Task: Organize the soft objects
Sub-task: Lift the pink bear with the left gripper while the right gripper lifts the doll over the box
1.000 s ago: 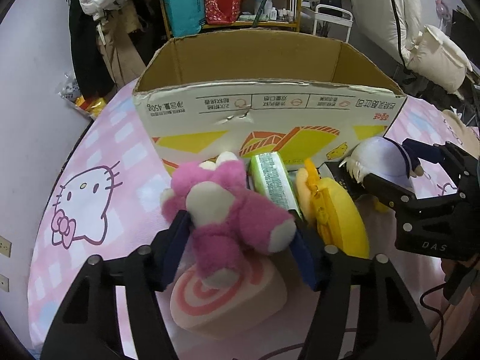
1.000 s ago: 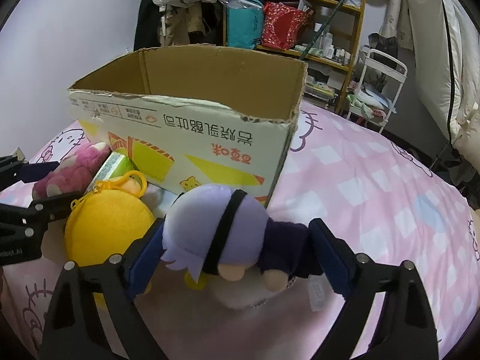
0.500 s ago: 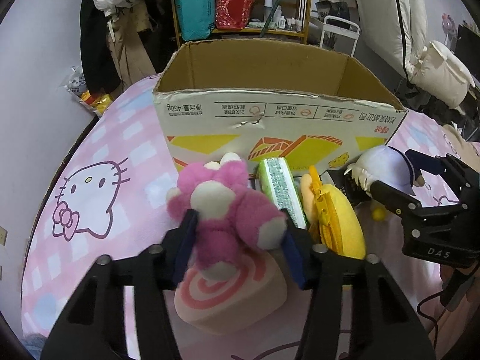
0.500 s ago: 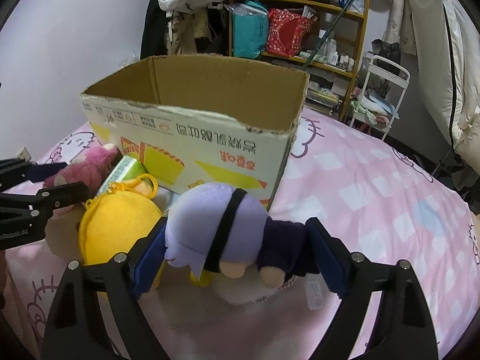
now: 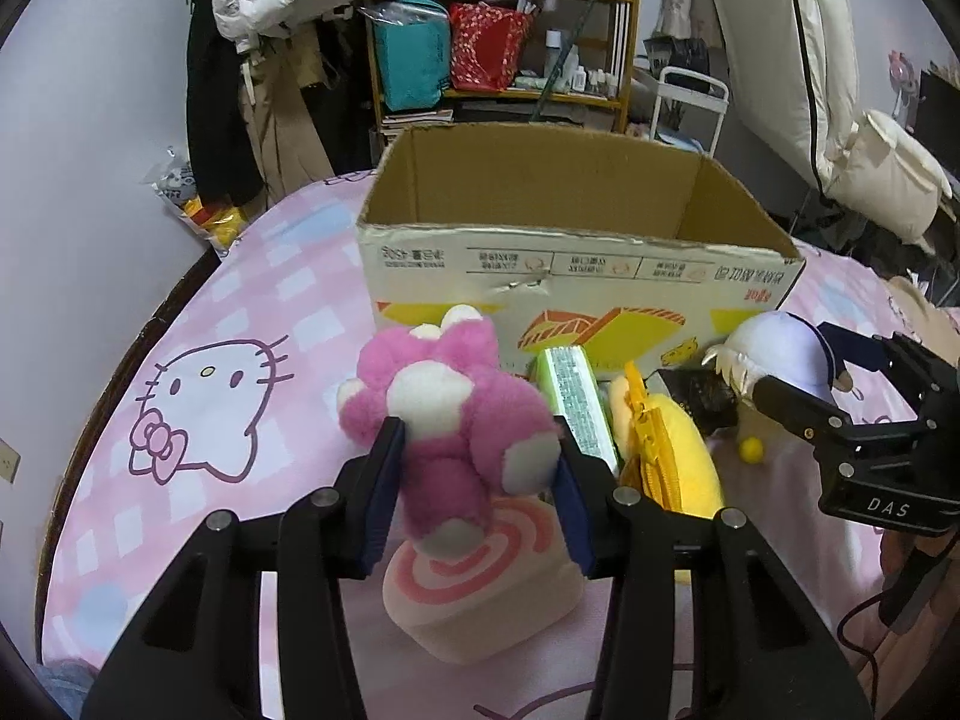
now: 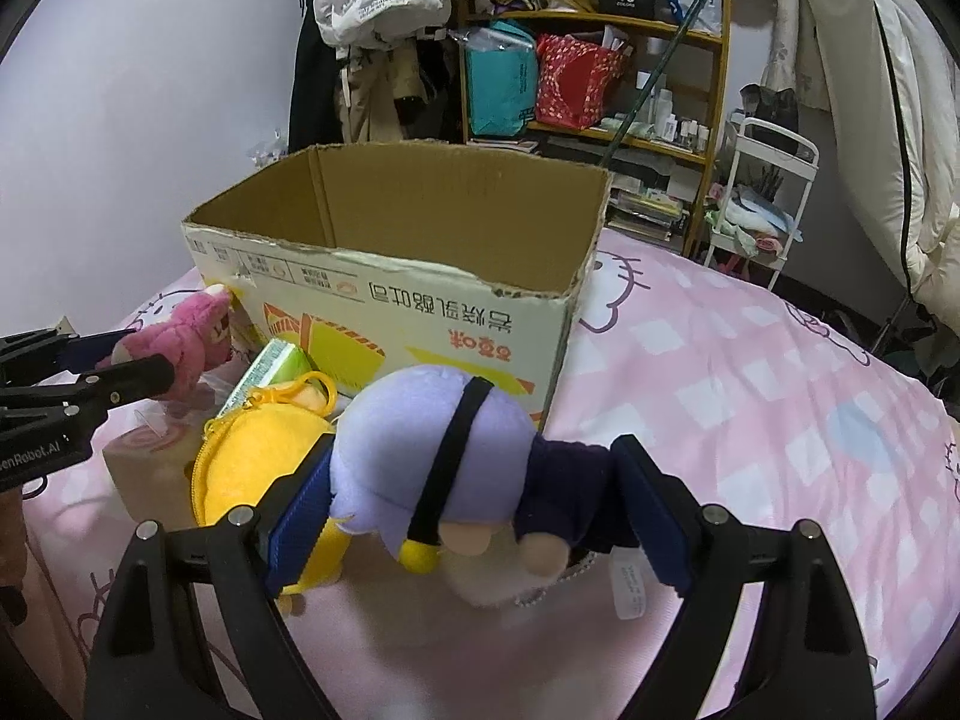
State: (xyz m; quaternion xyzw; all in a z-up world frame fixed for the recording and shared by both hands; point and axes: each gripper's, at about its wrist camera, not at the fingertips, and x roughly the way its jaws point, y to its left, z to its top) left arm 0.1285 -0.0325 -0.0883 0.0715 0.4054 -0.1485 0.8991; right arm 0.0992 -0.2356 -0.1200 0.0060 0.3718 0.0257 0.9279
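A pink plush bear [image 5: 444, 414] hangs just above a pink swirl roll cushion [image 5: 480, 594]. My left gripper [image 5: 474, 450] is shut on the bear, its blue pads pressing into the bear's sides and still closing. The right wrist view shows the bear [image 6: 180, 348] near the box's left corner. A purple-haired plush doll [image 6: 414, 438] in dark clothes lies across my right gripper [image 6: 474, 480], which is shut on it, one pad on the head and one on the body. An open cardboard box [image 5: 576, 276] stands behind both toys, and what I see of its inside is bare.
A yellow zip pouch [image 5: 672, 450] and a green tissue pack [image 5: 573, 396] lie against the box front, between the two grippers. All of it rests on a bed with a pink Hello Kitty sheet [image 5: 210, 396]. A cluttered shelf [image 5: 498, 48] and a white cart [image 5: 690, 96] stand behind.
The left jaws closed onto the pink bear and raised it off the swirl cushion. The right jaws narrowed a little around the purple-haired doll and stayed in place.
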